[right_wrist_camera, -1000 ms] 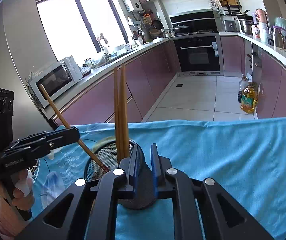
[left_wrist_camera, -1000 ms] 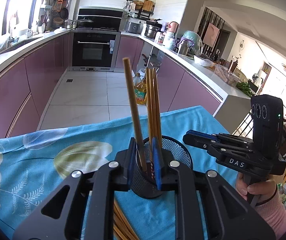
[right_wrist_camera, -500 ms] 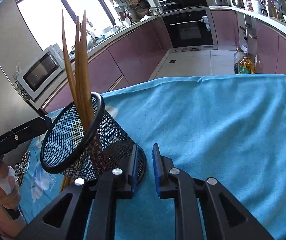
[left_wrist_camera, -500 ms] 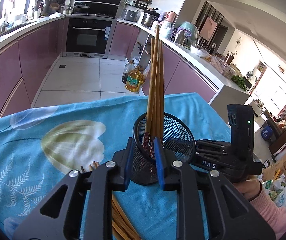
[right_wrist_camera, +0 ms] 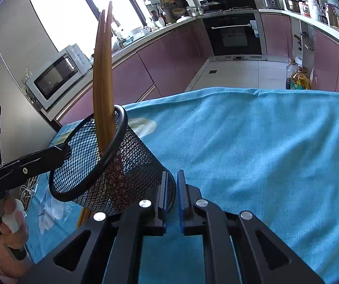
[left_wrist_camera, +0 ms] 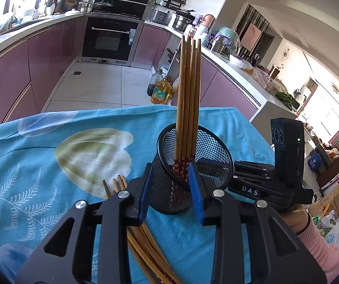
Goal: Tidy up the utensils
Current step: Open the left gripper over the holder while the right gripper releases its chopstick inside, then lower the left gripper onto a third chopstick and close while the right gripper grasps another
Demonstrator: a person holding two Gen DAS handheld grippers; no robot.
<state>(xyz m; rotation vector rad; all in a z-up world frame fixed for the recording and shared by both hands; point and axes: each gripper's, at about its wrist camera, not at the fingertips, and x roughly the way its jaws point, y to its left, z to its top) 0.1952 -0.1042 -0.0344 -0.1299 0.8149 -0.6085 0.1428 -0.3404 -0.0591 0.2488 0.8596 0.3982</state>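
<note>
A black mesh holder (left_wrist_camera: 193, 165) stands on the blue cloth with several wooden chopsticks (left_wrist_camera: 188, 99) upright in it. My left gripper (left_wrist_camera: 170, 187) is open, its blue pads either side of the holder's near wall. More chopsticks (left_wrist_camera: 143, 241) lie on the cloth under my left gripper. In the right wrist view the holder (right_wrist_camera: 103, 165) is at left, with the chopsticks (right_wrist_camera: 103, 75) rising from it. My right gripper (right_wrist_camera: 171, 194) is nearly shut and empty, beside the holder's base; its left pad is close against the mesh.
The blue floral cloth (left_wrist_camera: 51, 156) covers the table; its far edge (right_wrist_camera: 240, 92) drops to the kitchen floor. An oil bottle (left_wrist_camera: 161, 92) stands on the floor beyond. Purple cabinets and an oven (left_wrist_camera: 110, 40) lie farther off.
My left gripper has opened, letting go of the chopstick it held, which now stands with the others in the holder. The right gripper stayed nearly shut by the holder's base.
</note>
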